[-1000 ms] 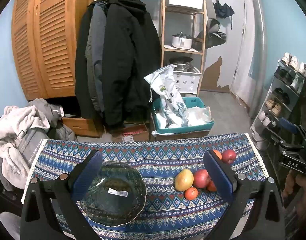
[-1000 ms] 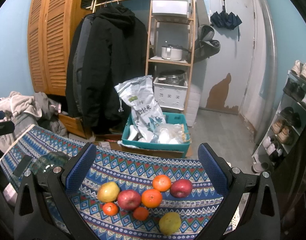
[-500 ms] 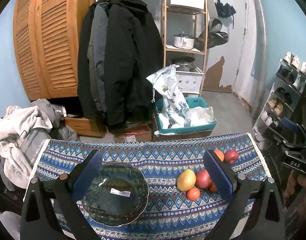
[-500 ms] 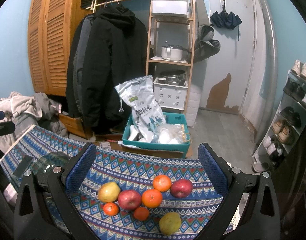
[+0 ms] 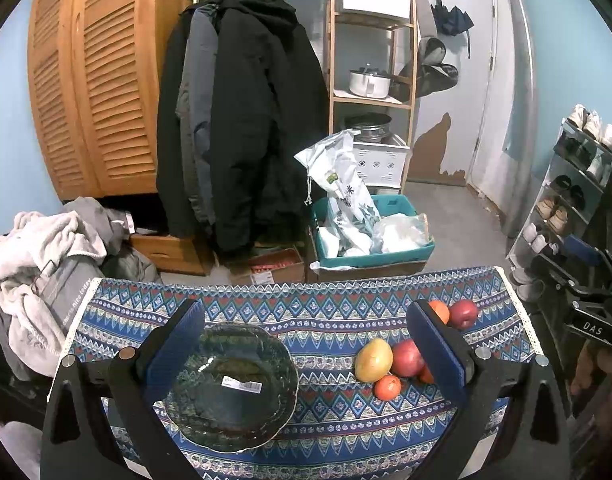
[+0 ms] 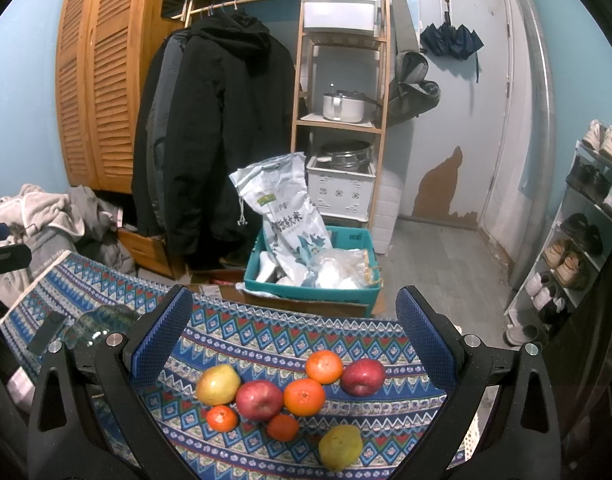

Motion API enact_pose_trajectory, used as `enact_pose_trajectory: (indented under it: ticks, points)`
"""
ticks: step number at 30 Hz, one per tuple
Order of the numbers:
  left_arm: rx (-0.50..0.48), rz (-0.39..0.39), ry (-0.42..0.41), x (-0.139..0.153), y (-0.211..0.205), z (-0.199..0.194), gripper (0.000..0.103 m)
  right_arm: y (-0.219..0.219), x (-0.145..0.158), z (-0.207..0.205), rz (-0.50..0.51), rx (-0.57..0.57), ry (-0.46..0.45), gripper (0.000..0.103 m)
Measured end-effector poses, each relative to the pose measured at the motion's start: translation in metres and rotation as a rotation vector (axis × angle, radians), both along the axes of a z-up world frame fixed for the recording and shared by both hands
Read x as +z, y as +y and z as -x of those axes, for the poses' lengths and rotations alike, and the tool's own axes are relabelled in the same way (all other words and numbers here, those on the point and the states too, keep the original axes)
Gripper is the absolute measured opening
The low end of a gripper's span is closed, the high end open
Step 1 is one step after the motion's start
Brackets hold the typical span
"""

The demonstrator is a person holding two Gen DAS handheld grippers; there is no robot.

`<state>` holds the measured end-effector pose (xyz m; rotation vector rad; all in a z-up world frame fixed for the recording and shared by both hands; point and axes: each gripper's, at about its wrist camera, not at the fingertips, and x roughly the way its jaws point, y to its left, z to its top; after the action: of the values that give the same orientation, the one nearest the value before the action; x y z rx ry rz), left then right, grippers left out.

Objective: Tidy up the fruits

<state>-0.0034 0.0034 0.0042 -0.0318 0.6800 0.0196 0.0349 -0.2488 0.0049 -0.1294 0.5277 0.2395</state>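
1. Right now both tools are hovering above the desk (image 5: 306, 312), which is wearing a patterned blue cloth; the left gripper (image 5: 306, 352) has its fingers wide apart and empty over the green glass bowl (image 5: 234, 388), which is sitting near the desk's left end.
2. Likewise the right gripper (image 6: 294, 340) is holding its fingers spread, gripping nothing, framing the fruit cluster at the desk's right end.
3. Lying there, mostly touching, are a yellow pear (image 6: 218, 384), a red apple (image 6: 260, 400), an orange (image 6: 304, 397), a second red apple (image 6: 362, 376) and a second pear (image 6: 340, 446) nearest the front edge.
4. These fruits are looking firm, round, smooth and likely to roll, so gripping across the widest middle seems safest; the glass bowl is probably fragile.
5. Beyond the desk, dark coats (image 6: 214, 140) are hanging on a rail beside a wooden shelf unit (image 6: 341, 80).
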Motion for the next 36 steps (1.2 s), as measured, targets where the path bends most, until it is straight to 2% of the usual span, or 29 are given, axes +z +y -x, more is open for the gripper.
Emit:
enact_pose_trajectory:
  ticks: [12,21,36]
  points:
    - [-0.011,0.007,0.001,-0.002,0.0,-0.001,0.102,-0.001,0.0,-0.001,0.0,0.0,0.001,0.1]
    - [-0.054,0.003,0.025,-0.014,-0.009,-0.006,0.102,-0.005,-0.001,-0.002,0.004,-0.007,0.01,0.1]
    - [-0.146,-0.033,0.188,-0.068,-0.037,-0.034,0.102,-0.027,-0.021,-0.014,0.027,-0.055,0.094,0.1]
